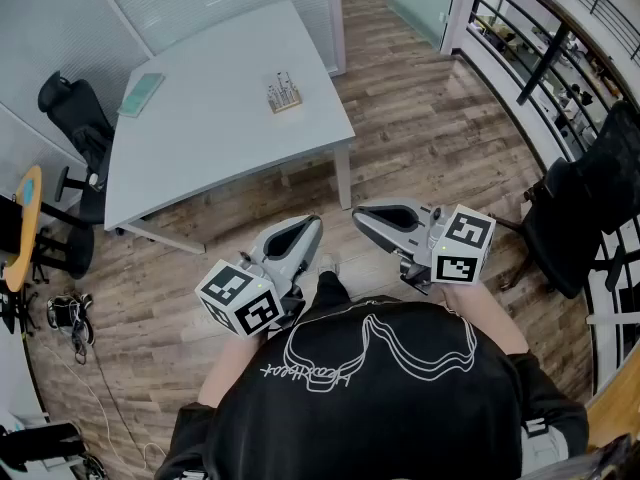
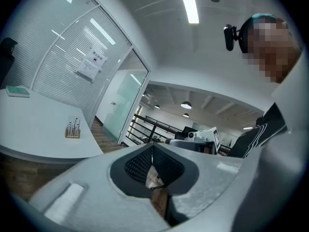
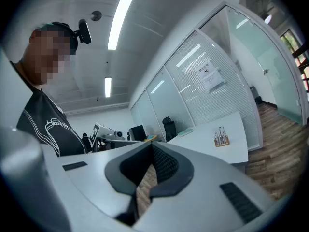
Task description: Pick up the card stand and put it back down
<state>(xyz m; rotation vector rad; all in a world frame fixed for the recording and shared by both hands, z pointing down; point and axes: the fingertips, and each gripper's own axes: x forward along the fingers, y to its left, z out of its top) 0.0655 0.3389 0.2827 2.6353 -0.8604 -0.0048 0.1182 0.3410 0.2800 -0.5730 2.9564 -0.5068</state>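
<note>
A small wooden card stand (image 1: 284,93) stands on the white table (image 1: 220,138), near its right edge. It also shows far off in the left gripper view, card stand (image 2: 73,129), and in the right gripper view, card stand (image 3: 221,137). My left gripper (image 1: 310,225) and right gripper (image 1: 362,214) hang over the floor close to my chest, well short of the table. Both are shut with nothing between the jaws. Their tips point toward each other.
A green notebook (image 1: 141,94) lies on the table's far left. Black office chairs stand at the left (image 1: 75,118) and at the right (image 1: 590,208). A glass partition runs behind the table. A black railing (image 1: 545,48) curves along the right. The floor is wood.
</note>
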